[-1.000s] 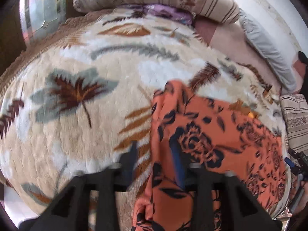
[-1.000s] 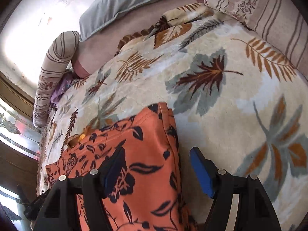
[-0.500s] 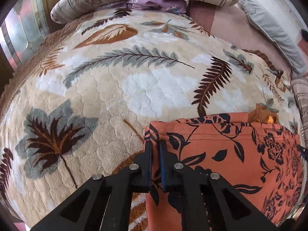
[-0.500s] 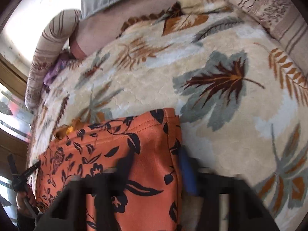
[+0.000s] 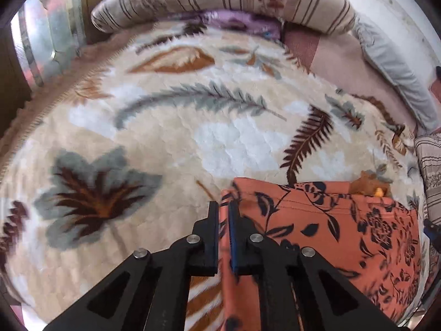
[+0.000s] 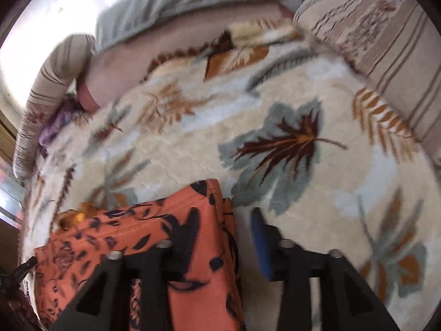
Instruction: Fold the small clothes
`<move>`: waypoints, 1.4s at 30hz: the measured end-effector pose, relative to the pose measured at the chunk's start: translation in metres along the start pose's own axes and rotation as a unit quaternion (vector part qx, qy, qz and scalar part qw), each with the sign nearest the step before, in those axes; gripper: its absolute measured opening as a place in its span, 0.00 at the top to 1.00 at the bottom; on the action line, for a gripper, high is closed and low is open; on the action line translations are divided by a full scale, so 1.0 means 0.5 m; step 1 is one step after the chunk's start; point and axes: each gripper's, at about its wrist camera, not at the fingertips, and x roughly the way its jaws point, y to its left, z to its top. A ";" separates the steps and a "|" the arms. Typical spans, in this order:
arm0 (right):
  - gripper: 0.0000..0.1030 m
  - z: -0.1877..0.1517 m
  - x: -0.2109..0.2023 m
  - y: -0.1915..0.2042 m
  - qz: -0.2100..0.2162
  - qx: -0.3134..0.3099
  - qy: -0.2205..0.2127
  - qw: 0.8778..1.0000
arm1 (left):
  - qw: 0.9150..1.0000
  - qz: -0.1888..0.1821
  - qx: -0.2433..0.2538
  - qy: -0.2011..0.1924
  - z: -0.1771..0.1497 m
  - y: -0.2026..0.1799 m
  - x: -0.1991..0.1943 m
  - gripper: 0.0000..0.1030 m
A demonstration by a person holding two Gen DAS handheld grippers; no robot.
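An orange garment (image 5: 330, 220) with a dark blue flower print lies on a cream leaf-pattern blanket (image 5: 165, 143). My left gripper (image 5: 223, 205) is shut on the garment's left edge, and a thin strip of cloth shows between the pads. In the right wrist view the garment (image 6: 137, 234) fills the lower left. My right gripper (image 6: 223, 215) straddles its right hem and its jaws are opening. The cloth sits between them, and a gap separates it from the blue pad (image 6: 260, 245).
Striped bolster pillows (image 5: 226, 0) (image 6: 386, 41) border the blanket at the back and side. A purple cloth (image 5: 239, 23) lies under the far bolster, with a grey pillow (image 5: 394, 71) beside it. A small yellow-brown item (image 5: 372, 187) sits at the garment's far edge.
The left jaws went from wide open to shut on the garment's edge and then shifted slightly. The right jaws narrowed around the hem, then spread apart again.
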 end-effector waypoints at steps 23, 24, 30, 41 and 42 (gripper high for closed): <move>0.30 -0.307 -0.166 0.060 0.164 0.017 0.043 0.985 | 0.978 -0.136 -0.081 0.135 -0.281 0.098 -0.089 0.93; 0.30 -0.306 -0.169 0.056 0.166 0.021 0.040 0.985 | 0.982 -0.120 -0.065 0.130 -0.277 0.093 -0.096 0.93; 0.18 -0.281 -0.188 0.032 0.194 0.052 0.024 0.979 | 0.992 -0.068 0.014 0.106 -0.263 0.047 -0.151 0.92; 0.11 -0.303 -0.132 -0.061 0.234 0.175 0.087 0.952 | 0.993 -0.095 0.077 0.005 -0.190 -0.092 -0.212 0.58; 0.11 -0.307 -0.146 -0.067 0.241 0.182 0.075 0.950 | 0.992 -0.097 0.081 -0.004 -0.188 -0.111 -0.200 0.55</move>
